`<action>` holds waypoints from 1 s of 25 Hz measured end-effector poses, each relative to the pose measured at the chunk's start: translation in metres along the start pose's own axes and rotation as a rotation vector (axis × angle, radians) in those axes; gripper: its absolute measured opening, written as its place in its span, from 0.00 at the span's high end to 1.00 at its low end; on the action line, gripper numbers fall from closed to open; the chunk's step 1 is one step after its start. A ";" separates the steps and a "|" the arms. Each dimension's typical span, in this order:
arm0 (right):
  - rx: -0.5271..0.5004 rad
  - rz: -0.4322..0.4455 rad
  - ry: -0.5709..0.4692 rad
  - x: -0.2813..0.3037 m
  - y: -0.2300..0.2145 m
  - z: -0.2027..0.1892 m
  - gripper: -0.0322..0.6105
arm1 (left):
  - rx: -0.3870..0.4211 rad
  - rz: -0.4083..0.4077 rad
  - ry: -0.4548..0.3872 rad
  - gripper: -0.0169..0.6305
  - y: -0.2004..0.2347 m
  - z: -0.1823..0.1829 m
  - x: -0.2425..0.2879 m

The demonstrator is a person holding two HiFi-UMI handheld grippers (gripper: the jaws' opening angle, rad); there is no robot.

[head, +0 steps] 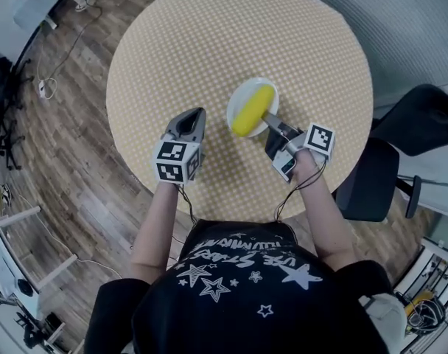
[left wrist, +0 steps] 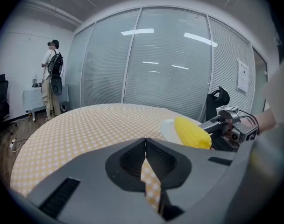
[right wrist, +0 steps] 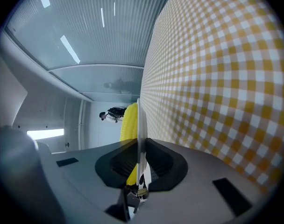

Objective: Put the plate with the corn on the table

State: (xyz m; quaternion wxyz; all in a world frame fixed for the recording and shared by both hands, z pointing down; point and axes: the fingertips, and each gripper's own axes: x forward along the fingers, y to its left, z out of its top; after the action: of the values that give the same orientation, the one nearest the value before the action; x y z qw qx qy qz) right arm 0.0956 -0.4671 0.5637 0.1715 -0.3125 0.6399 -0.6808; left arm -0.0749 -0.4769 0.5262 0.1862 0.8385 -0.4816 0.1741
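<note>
A small white plate (head: 239,99) with a yellow corn cob (head: 253,109) on it is held over the round table (head: 209,43), near its front right part. My right gripper (head: 272,122) is shut on the plate's near rim; in the right gripper view the plate (right wrist: 141,125) shows edge-on between the jaws, with the corn (right wrist: 128,125) on one side. My left gripper (head: 197,116) hovers to the left of the plate, shut with nothing in it. From the left gripper view, the corn (left wrist: 191,132) and plate (left wrist: 168,129) lie to the right.
The table carries a yellow-and-white checked cloth (left wrist: 86,129). A black chair (head: 371,179) stands to the right of the table. Cables (head: 54,80) lie on the wooden floor at left. A person (left wrist: 51,78) stands far off by the glass wall.
</note>
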 end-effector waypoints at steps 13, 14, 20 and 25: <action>-0.037 -0.030 0.032 0.077 -0.001 0.064 0.87 | 0.012 -0.005 0.032 0.96 0.045 0.024 0.077; -0.033 -0.033 0.034 0.084 -0.001 0.066 0.87 | 0.013 -0.010 0.040 0.96 0.047 0.022 0.082; 0.005 -0.087 0.030 0.092 -0.033 0.075 0.87 | 0.005 -0.046 0.082 0.96 0.036 0.005 0.098; 0.027 -0.145 -0.003 0.091 -0.044 0.078 0.87 | -0.006 -0.063 0.096 0.96 0.031 0.001 0.099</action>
State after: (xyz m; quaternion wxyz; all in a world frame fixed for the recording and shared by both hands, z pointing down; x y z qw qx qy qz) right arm 0.0855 -0.5787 0.6245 0.1268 -0.3569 0.6061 -0.6994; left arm -0.0546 -0.5654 0.5771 0.2172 0.8433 -0.4460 0.2067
